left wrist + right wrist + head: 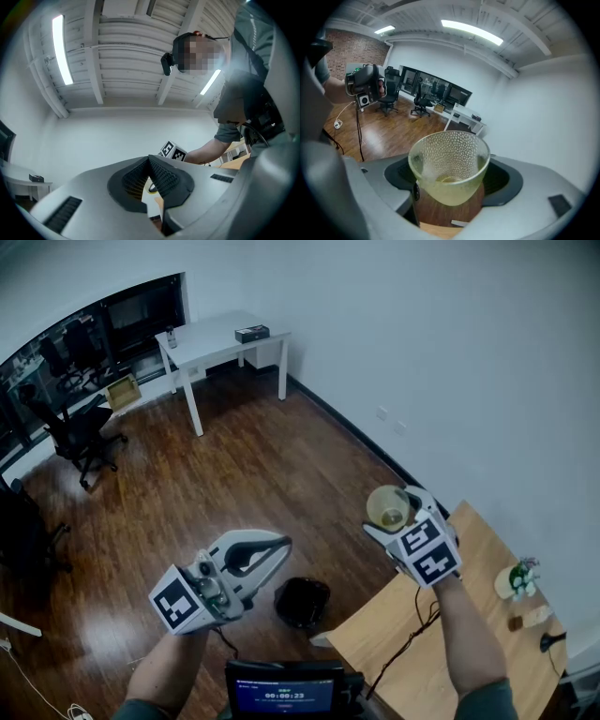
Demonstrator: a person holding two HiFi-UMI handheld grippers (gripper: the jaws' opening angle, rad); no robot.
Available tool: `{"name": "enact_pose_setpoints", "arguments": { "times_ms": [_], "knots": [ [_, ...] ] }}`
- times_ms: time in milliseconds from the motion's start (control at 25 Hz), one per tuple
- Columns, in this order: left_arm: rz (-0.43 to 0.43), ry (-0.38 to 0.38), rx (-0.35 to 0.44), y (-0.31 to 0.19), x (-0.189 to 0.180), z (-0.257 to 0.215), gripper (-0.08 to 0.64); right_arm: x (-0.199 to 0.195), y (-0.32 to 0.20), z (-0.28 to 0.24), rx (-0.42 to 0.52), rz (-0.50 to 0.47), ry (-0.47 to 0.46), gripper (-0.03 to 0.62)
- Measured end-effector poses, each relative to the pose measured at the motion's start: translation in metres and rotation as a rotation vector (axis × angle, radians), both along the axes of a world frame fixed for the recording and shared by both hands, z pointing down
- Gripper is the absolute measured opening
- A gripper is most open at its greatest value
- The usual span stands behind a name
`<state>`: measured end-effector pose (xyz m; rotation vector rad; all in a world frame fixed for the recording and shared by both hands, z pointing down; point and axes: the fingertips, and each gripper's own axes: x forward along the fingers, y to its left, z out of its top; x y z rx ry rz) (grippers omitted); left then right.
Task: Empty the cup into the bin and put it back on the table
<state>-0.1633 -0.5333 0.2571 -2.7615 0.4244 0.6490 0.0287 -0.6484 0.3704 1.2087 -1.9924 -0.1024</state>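
Observation:
My right gripper is shut on a translucent, yellowish, dimpled cup, held in the air above the far left corner of the wooden table. In the right gripper view the cup fills the space between the jaws with its rim up; what lies at its bottom I cannot tell. A round black bin stands on the floor just left of the table, below and between my hands. My left gripper is shut with nothing in it, above and left of the bin, its pads pressed together.
A white table with a black box stands far back by the wall. Office chairs sit at the left by the dark windows. A small plant and a cable lie on the wooden table. A screen device is at the bottom edge.

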Motion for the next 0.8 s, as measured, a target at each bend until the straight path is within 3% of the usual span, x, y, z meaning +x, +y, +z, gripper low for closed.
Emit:
{"name": "enact_pose_setpoints", "arguments": {
  "times_ms": [800],
  "knots": [
    [-0.016,-0.068,0.004,0.0,0.003,0.013,0.002,-0.014,-0.008,-0.004,0.051,-0.047,0.205,0.397]
  ]
}}
